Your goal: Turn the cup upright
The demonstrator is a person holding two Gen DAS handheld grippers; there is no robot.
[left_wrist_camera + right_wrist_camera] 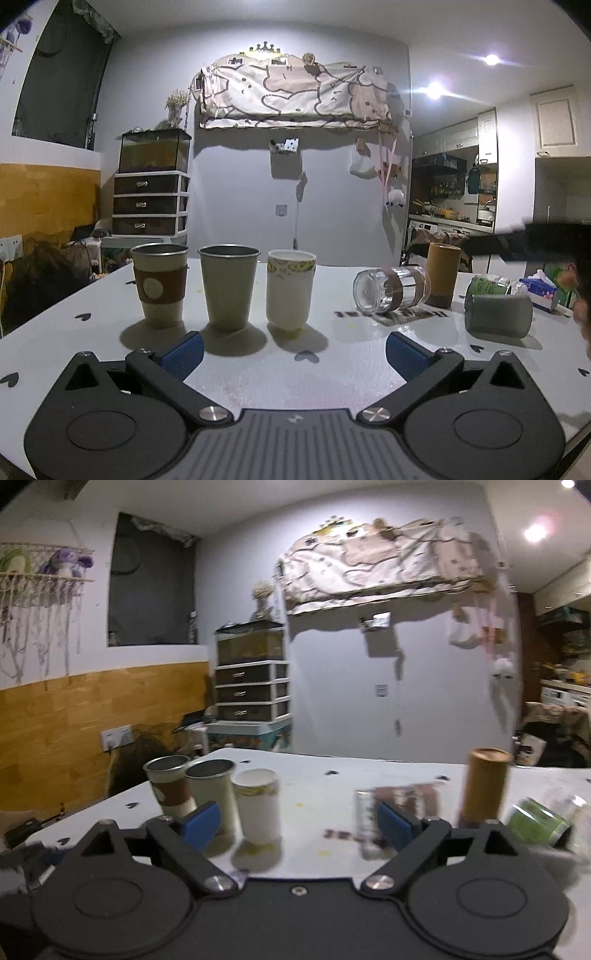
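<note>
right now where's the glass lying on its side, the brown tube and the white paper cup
glass [391, 291], left wrist view, on the middle of its clear side wall
brown tube [442, 273], left wrist view, on the middle of its upright body
white paper cup [290, 295], left wrist view, on its plain white front below the patterned rim

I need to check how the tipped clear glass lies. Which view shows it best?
The left wrist view: the clear glass lies sharp and unobstructed on its side. The right wrist view shows it motion-blurred, partly behind a claw finger.
</note>
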